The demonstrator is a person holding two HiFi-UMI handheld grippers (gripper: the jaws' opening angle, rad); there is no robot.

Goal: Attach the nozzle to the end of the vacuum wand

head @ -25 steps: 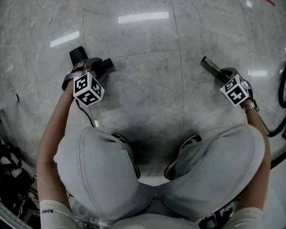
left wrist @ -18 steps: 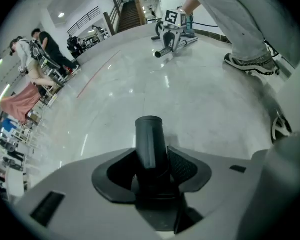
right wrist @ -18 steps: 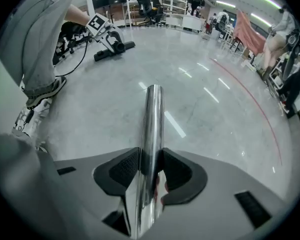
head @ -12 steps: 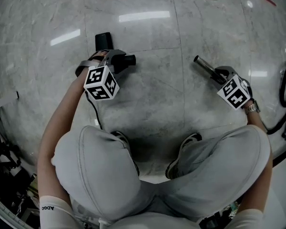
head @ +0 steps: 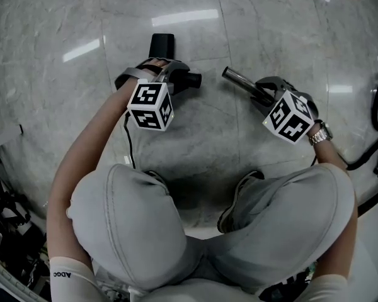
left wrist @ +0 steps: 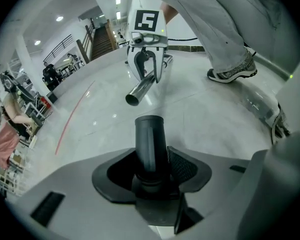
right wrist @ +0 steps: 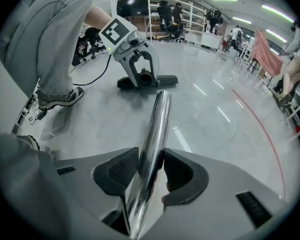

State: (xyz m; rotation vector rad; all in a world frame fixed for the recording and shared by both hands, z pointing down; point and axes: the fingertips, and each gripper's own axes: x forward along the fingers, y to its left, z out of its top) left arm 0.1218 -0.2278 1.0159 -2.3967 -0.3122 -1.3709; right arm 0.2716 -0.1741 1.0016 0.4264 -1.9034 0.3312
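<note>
Over marble floor, left hand-held gripper is clamping the nozzle, neck facing the near wand clamped in right hand-held gripper.

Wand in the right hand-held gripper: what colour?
The wand is shiny silver metal; clearest in the right gripper view.

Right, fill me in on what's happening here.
A crouching person holds a gripper in each hand above a marble floor. The left gripper is clamped on the tube of the black nozzle, and the right gripper is clamped on the shiny vacuum wand. The nozzle's open end and the wand's tip point toward each other with a gap between them, so they are not yet joined.
</note>
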